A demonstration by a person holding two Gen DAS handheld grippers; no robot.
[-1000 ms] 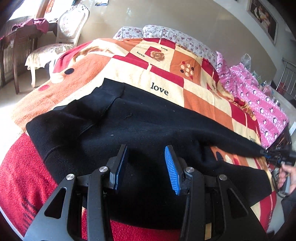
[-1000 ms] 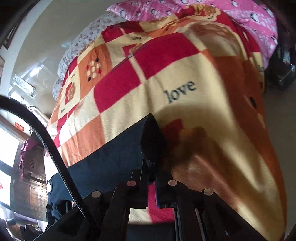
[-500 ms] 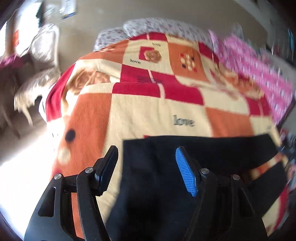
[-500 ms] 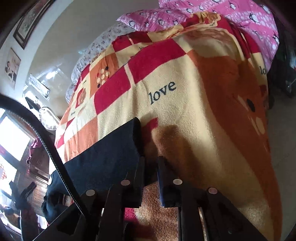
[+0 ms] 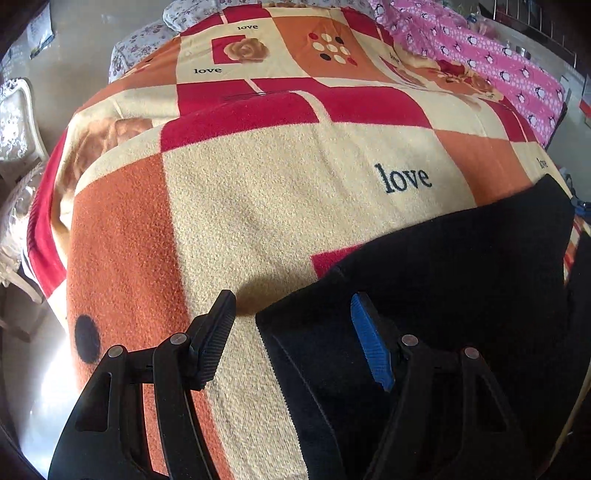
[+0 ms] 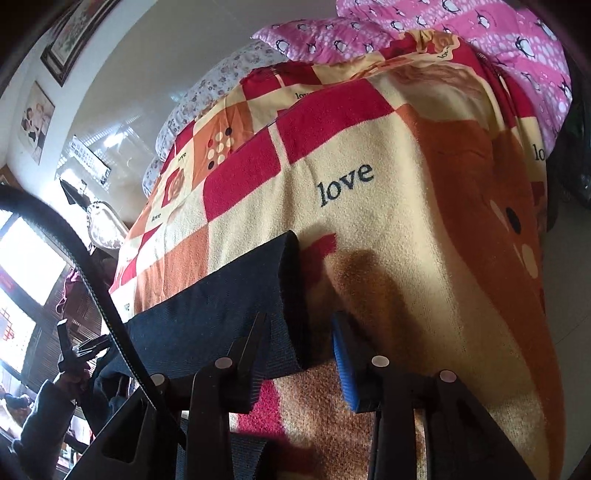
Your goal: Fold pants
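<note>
Black pants point(image 5: 461, 277) lie flat on a patchwork "love" blanket point(image 5: 277, 192). My left gripper point(image 5: 291, 332) is open and hangs low over the pants' near corner, which lies between its spread fingers without touching the pads. In the right wrist view one dark pant leg point(image 6: 221, 306) stretches away to the left and its cuff end lies on the blanket. My right gripper point(image 6: 299, 350) is at that cuff and its jaws are opening. The cuff edge sits loose between them, clear of the blue pad point(image 6: 343, 373). A sleeved hand point(image 6: 70, 376) holds the other gripper far left.
A pink penguin quilt point(image 5: 480, 48) is bunched at the far right of the bed. Floral pillows point(image 5: 147, 40) lie at its head. A white chair point(image 5: 14, 122) stands by the left side. Framed pictures point(image 6: 74, 33) hang on the wall. The blanket point(image 6: 388, 240) drops off to the right.
My left gripper swung left from the middle of the pants to their corner and opened wider. My right gripper, earlier shut on the cuff, let it go and it now rests on the blanket.
</note>
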